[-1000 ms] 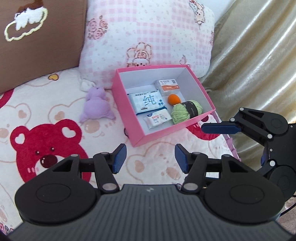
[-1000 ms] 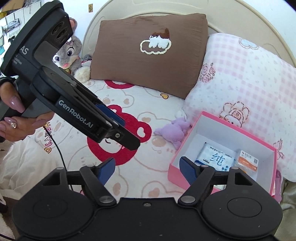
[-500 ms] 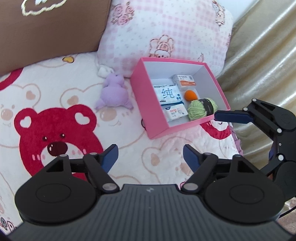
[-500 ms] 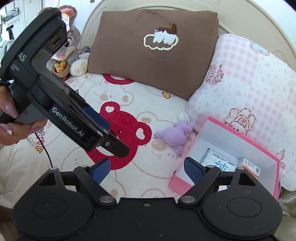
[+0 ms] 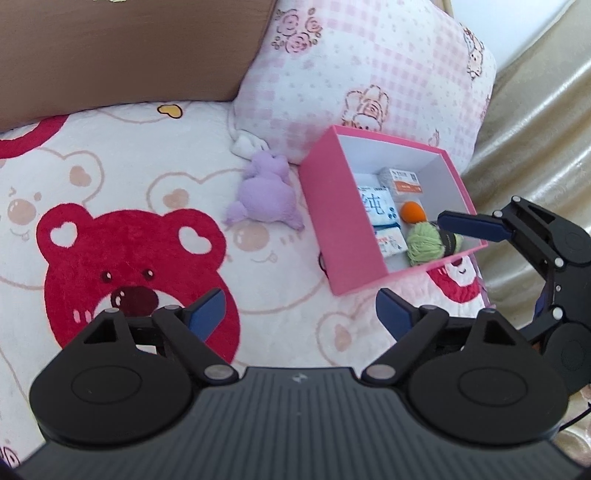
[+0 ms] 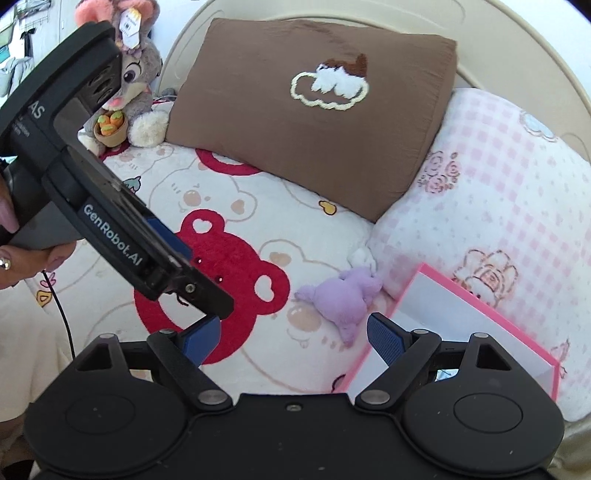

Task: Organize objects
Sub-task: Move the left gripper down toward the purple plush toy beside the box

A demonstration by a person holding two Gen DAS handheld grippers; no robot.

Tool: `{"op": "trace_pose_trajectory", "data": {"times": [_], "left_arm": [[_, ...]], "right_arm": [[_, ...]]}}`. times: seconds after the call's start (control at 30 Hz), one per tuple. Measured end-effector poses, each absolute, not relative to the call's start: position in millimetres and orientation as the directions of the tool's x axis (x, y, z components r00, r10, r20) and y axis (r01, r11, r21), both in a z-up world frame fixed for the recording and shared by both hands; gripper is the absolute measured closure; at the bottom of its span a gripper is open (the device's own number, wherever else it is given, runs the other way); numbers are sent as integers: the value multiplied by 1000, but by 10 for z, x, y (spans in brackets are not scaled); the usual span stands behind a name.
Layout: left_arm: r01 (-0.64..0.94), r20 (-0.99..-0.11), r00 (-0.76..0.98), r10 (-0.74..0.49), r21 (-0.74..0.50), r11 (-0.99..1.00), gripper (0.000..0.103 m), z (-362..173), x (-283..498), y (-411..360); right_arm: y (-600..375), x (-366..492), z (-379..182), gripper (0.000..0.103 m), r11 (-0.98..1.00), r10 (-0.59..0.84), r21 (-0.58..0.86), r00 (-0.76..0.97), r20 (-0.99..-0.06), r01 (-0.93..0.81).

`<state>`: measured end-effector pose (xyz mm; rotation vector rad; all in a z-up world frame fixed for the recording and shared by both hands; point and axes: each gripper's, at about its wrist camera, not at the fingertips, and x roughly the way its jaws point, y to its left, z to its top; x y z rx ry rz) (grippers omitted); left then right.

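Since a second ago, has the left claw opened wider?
Yes. The left claw is opening: its blue fingertips stand farther apart against its own black body than before, with nothing between them above the bear blanket.

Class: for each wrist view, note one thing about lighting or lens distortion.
Left wrist view: daylight washes out the white wall at top right, and the gold curtain shines; the pink box looks skewed by the fisheye. Right wrist view: the headboard bows into an arc, dark corners vignette, and the brown pillow stays sharp.

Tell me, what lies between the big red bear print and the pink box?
In the left wrist view, the small purple plush toy lies there, on the bedspread.
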<state>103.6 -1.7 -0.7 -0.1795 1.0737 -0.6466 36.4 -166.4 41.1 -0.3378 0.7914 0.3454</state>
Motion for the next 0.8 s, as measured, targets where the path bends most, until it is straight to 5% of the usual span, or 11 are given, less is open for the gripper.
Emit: {"op": "trace_pose_trajectory", "data": {"times": [0.4,0.8], "left_arm": [[425,-715,290,-636,-499,755,14,-264,1130,34],[393,-721,245,-649,-538,746,15,-539,1324,121]], "right_arm": [[-1319,553,54,14,845,137,-244,634,-761,-476],[-1301,821,-209,14,907,39,-246,648,-760,-342]]}}
